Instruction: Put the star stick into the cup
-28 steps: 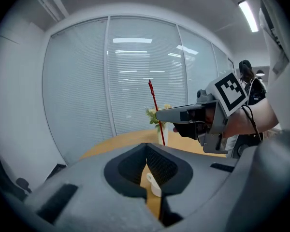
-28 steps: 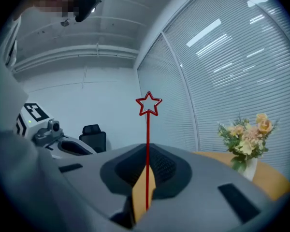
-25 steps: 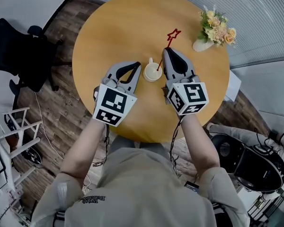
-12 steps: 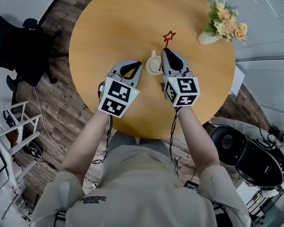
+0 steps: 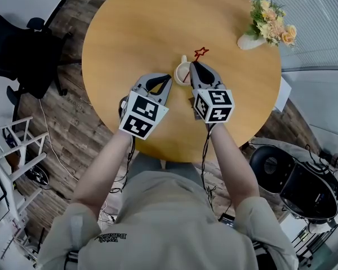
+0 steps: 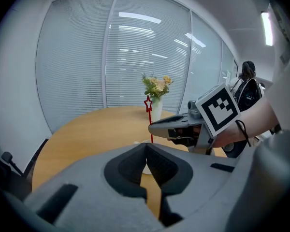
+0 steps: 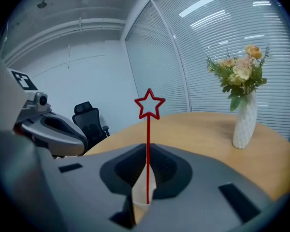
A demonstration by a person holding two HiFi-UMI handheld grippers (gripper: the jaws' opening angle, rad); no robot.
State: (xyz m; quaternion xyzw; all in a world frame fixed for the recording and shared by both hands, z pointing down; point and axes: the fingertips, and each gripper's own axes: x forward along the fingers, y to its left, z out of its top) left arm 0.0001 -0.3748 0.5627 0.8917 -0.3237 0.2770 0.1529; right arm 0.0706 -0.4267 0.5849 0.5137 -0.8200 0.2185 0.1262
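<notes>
A small cream cup (image 5: 182, 73) with a handle stands on the round wooden table (image 5: 141, 27). The star stick is a thin red rod with an outlined star (image 5: 201, 53) on top. My right gripper (image 5: 190, 66) is shut on the rod at the cup's right rim. In the right gripper view the rod (image 7: 147, 129) rises upright from between the closed tips (image 7: 147, 151), and its lower part shows through the gap behind them. My left gripper (image 5: 169, 79) sits just left of the cup, shut and holding nothing. The left gripper view shows the star (image 6: 147, 103) above the right gripper (image 6: 183, 124).
A white vase of flowers (image 5: 267, 30) stands at the table's far right edge, also in the right gripper view as a vase (image 7: 244, 124). A black office chair (image 5: 22, 49) is on the floor to the left. A white rack (image 5: 11, 151) stands at lower left.
My right gripper has carried the star stick left and nearer, from beside the cup to its right rim. The left gripper has barely shifted.
</notes>
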